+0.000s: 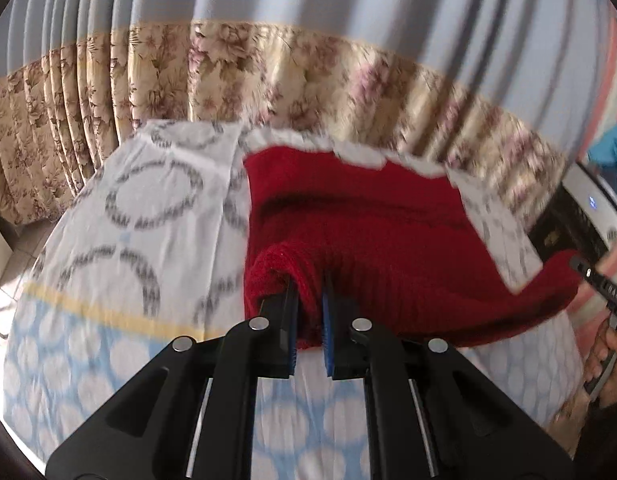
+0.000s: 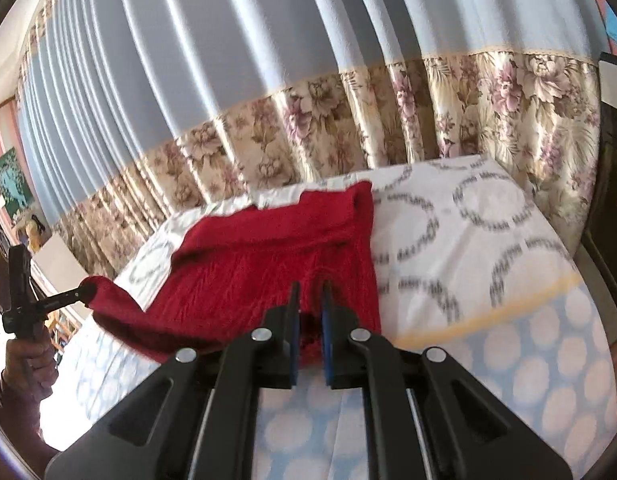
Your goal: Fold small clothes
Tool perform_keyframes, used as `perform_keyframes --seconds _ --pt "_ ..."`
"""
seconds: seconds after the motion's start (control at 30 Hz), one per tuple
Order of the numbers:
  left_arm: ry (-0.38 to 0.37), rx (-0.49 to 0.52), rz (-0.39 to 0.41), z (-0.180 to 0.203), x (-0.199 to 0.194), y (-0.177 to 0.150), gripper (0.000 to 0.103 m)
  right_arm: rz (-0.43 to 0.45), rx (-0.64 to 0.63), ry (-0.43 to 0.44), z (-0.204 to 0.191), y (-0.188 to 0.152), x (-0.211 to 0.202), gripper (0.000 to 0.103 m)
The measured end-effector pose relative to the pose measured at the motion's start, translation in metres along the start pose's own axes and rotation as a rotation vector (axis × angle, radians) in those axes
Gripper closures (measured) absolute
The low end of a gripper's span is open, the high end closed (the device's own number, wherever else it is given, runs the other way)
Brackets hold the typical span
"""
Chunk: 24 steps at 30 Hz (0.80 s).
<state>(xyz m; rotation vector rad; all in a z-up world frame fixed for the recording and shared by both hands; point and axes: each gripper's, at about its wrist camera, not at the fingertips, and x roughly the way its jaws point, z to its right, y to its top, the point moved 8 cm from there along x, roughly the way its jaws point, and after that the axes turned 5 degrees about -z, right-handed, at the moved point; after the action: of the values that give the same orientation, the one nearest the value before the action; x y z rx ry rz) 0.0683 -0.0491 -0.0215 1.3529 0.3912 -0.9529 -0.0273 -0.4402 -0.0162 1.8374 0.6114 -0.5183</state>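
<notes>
With the left claw (image 1: 309,300) and right claw (image 2: 309,300) each clamped on a near corner of the red knit garment (image 1: 368,224) lying on the bed (image 1: 108,320), they should travel level and together so the fold lands square.

Patterned bedsheet (image 1: 120,208), floral curtain (image 2: 488,108)

Deep red knit garment (image 1: 368,224), white ring-patterned sheet (image 1: 156,200) with blue dots, floral beige curtain (image 2: 488,104)

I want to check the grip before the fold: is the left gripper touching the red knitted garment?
Touching. In the left wrist view the left gripper has its fingers shut on a fold of the red knitted garment.
</notes>
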Motion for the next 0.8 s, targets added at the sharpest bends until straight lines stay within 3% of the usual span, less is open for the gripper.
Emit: perform_keyframes --seconds 0.1,0.2,0.43,0.8 --pt "-0.002 -0.026 0.027 -0.007 0.022 0.039 0.095 0.009 0.014 -0.001 0.011 0.032 0.026 0.095" --pt "0.045 0.004 0.055 -0.008 0.045 0.071 0.095 0.008 0.000 -0.012 0.017 0.060 0.055 0.095" --pt "0.128 0.010 0.032 -0.023 0.114 0.127 0.095 -0.042 0.006 -0.015 0.030 0.116 0.135 0.095" --pt "0.202 -0.019 -0.067 -0.049 0.215 0.173 0.095 -0.146 0.056 -0.051 0.054 0.153 0.249 0.095"
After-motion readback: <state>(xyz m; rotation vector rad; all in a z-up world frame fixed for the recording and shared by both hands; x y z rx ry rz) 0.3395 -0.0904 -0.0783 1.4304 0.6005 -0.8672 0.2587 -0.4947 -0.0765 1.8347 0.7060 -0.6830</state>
